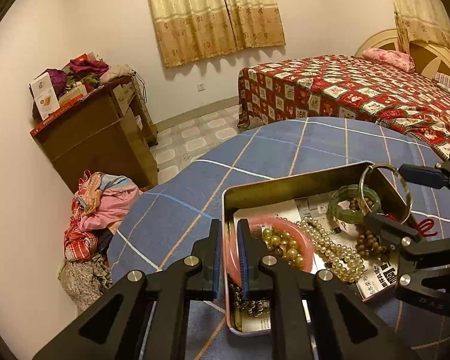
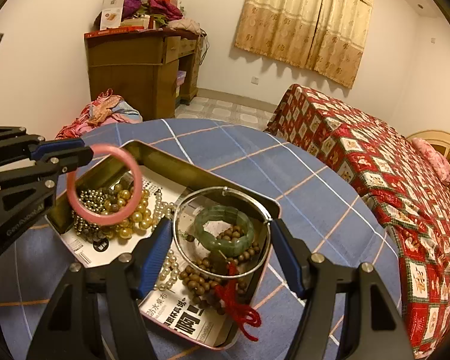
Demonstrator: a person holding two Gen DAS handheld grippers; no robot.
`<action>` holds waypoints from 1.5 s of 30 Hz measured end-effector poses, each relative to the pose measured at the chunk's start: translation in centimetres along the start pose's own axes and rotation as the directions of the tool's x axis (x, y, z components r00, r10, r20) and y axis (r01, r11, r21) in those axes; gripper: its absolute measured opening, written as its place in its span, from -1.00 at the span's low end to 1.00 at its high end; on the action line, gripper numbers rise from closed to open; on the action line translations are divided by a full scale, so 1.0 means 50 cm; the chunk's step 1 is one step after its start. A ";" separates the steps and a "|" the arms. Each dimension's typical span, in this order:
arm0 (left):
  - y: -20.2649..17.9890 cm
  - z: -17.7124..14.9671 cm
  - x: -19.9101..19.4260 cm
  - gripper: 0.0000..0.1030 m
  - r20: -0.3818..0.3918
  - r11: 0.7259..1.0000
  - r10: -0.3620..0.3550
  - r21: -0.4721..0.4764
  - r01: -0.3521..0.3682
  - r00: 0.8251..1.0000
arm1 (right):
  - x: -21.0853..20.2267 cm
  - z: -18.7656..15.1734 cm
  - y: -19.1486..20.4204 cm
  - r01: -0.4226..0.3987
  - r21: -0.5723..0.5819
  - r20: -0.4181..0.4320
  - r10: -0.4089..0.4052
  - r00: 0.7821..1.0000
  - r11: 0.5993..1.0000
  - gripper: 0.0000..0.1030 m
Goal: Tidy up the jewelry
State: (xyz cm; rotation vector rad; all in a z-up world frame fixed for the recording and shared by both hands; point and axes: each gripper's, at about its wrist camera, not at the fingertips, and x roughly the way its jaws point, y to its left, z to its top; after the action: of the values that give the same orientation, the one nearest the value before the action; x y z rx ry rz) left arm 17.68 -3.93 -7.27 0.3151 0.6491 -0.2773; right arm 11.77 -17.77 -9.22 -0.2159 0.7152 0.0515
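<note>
An open metal tin (image 1: 285,189) (image 2: 171,168) lies on the blue checked tablecloth. My left gripper (image 1: 229,240) (image 2: 87,149) is shut on a pink bangle (image 1: 303,240) (image 2: 136,177) and holds it over the tin's left end, above golden beads (image 2: 135,216). Across my right gripper (image 2: 220,225) (image 1: 387,193), a wide silver bangle (image 2: 222,190) (image 1: 384,165) spans both pads, held over the tin's right end. Beneath it lie a green bangle (image 2: 225,247) (image 1: 336,207), wooden beads with a red tassel (image 2: 201,282) and a pearl necklace (image 1: 336,252).
The table (image 1: 285,147) is round and its far edge drops to a tiled floor. A bed with a red quilt (image 2: 375,156) stands close on the right. A wooden cabinet (image 2: 135,69) and a heap of clothes (image 1: 102,210) are at the left.
</note>
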 end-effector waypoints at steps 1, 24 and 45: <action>0.000 0.001 -0.002 -0.75 0.000 1.000 -0.002 0.000 0.002 1.000 | 0.000 -0.001 -0.001 -0.006 -0.001 -0.002 0.006 1.000 1.000 0.36; 0.029 -0.038 -0.147 0.57 0.099 0.996 0.077 -0.059 -0.072 0.992 | -0.147 -0.035 -0.030 0.075 0.048 0.143 -0.081 0.986 0.996 0.77; 0.031 -0.033 -0.178 0.57 0.119 0.994 0.094 -0.069 -0.086 0.988 | -0.179 -0.044 -0.040 0.066 0.078 0.172 -0.079 0.982 0.995 0.79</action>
State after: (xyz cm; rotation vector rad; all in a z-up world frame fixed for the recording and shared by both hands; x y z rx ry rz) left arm 10.56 -0.53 -2.60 0.2636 0.5200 -0.1873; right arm 3.84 -19.96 -4.63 -0.1662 0.5327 -0.0246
